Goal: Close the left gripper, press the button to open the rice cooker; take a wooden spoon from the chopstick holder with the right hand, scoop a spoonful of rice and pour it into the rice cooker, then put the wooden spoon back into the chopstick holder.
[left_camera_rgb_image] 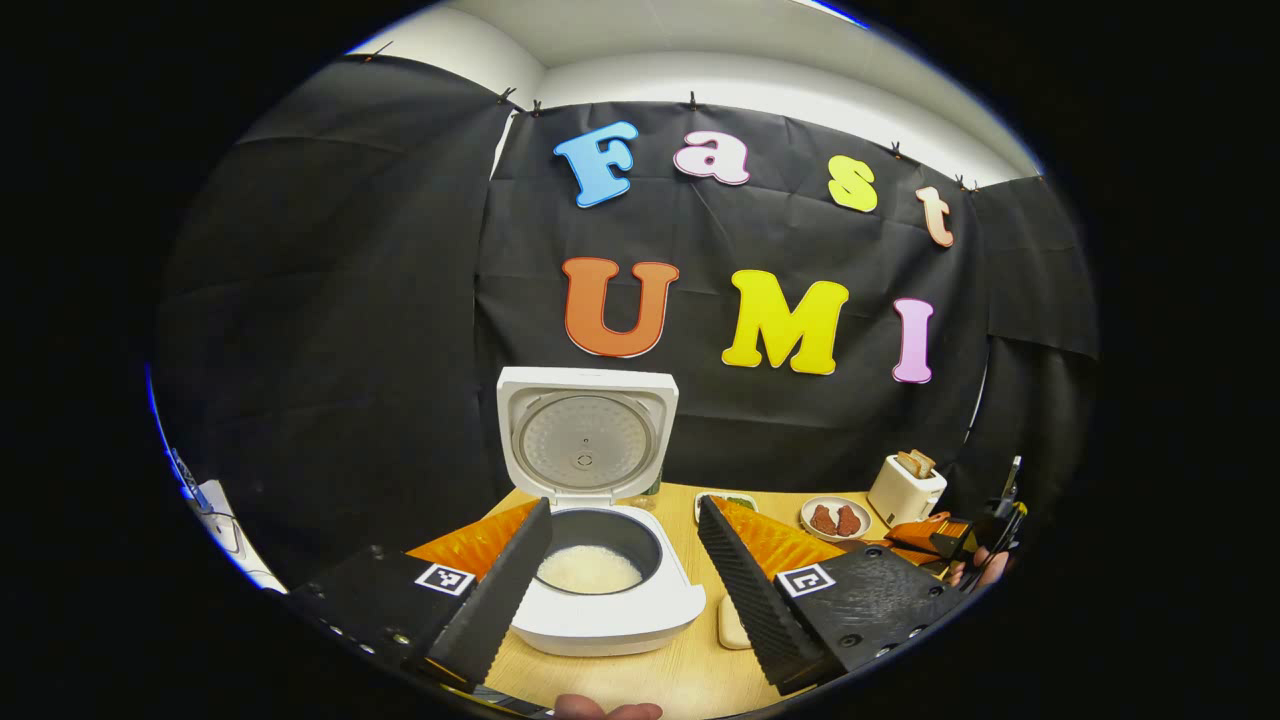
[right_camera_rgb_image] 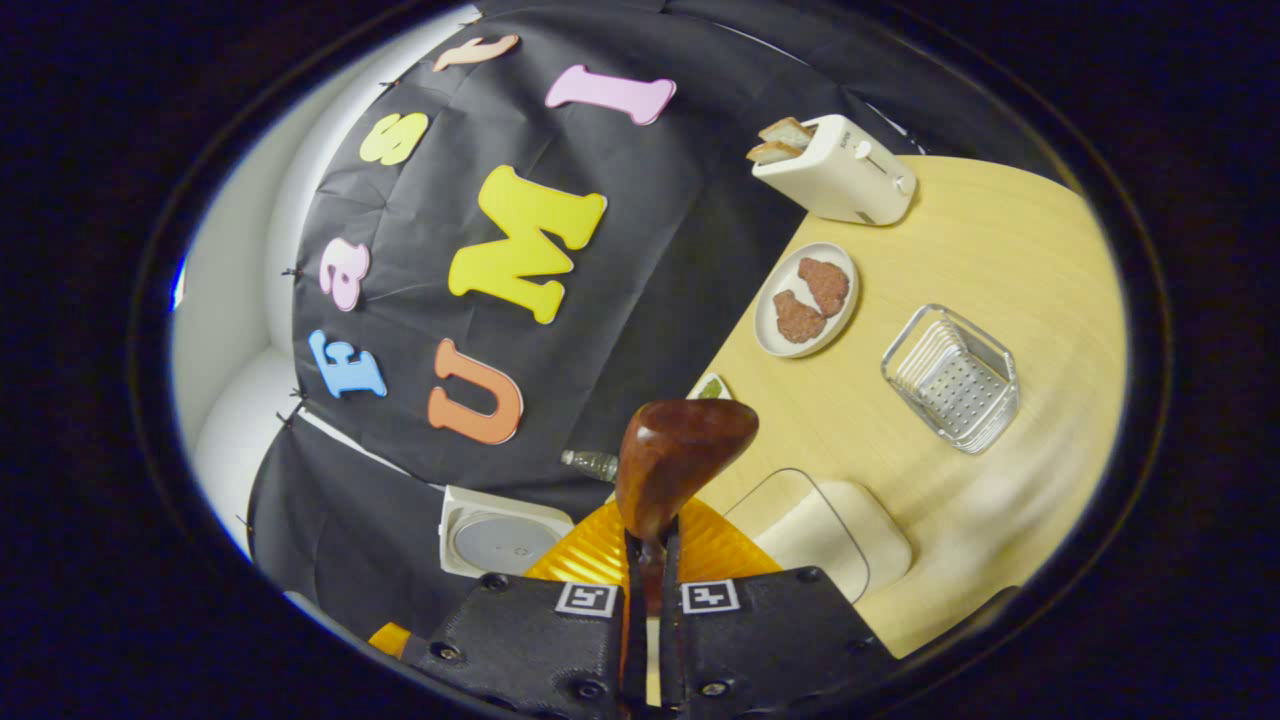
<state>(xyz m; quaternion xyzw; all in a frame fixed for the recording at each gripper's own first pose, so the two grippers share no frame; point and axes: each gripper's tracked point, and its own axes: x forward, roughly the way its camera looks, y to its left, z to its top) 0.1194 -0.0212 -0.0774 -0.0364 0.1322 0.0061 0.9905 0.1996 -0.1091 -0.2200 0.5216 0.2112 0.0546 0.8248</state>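
Observation:
The white rice cooker (left_camera_rgb_image: 600, 610) stands open on the wooden table, its lid (left_camera_rgb_image: 585, 440) upright and white rice (left_camera_rgb_image: 590, 568) in the dark pot. My left gripper (left_camera_rgb_image: 622, 585) is open just in front of it, one finger on each side of the pot, holding nothing. My right gripper (right_camera_rgb_image: 650, 548) is shut on the handle of the dark wooden spoon (right_camera_rgb_image: 680, 455), whose bowl points forward above the table. The view is tilted, with the cooker lid (right_camera_rgb_image: 500, 535) low on the left. The right gripper (left_camera_rgb_image: 960, 545), with a hand on it, also sits at the far right.
A white toaster (right_camera_rgb_image: 835, 165) holding bread, a plate (right_camera_rgb_image: 770, 330) with two brown patties and a perforated metal holder (right_camera_rgb_image: 950, 380) sit on the table. A cream lidded container (right_camera_rgb_image: 830, 535) lies close to the spoon. A small bottle (right_camera_rgb_image: 590, 463) stands by the wall.

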